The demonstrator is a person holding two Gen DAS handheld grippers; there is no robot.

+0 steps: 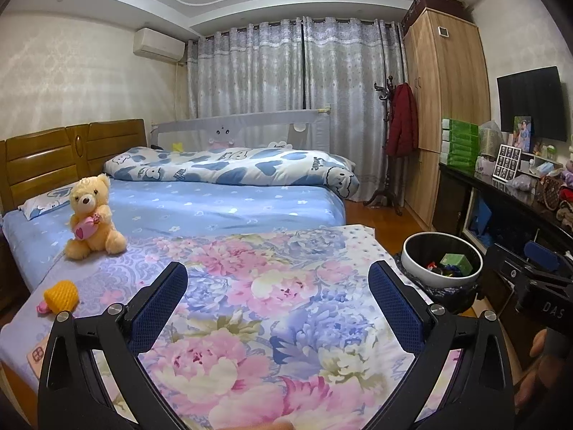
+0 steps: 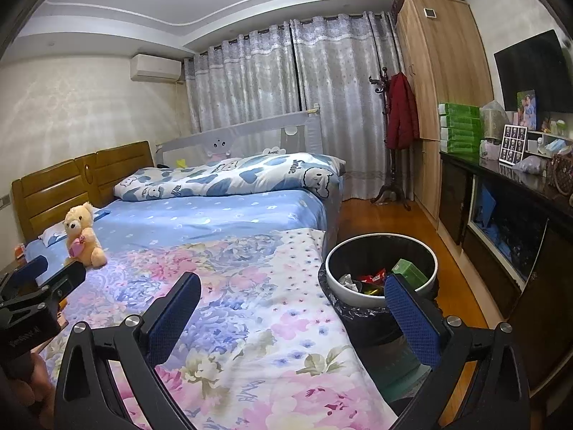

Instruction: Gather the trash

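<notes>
My left gripper [image 1: 279,304] hovers open over the floral quilt [image 1: 272,286], with nothing between its blue pads. A yellow foam fruit net [image 1: 61,295] with a small pink scrap [image 1: 42,308] beside it lies on the quilt, left of the left finger. A pale card-like packet [image 1: 35,354] rests at the quilt's left edge. My right gripper [image 2: 293,315] is open and empty at the bed's right edge, its right finger in front of the round trash bin [image 2: 352,294]. That bin [image 1: 440,281] stands on the floor and holds a green box [image 2: 410,272], wrappers and crumpled paper.
A teddy bear [image 1: 91,215] holding a pink heart sits on the blue sheet. A folded duvet [image 1: 232,165] lies behind it. A dark cabinet [image 2: 501,222] with boxes and photos lines the right wall. Wooden floor [image 2: 376,215] runs between bed and cabinet.
</notes>
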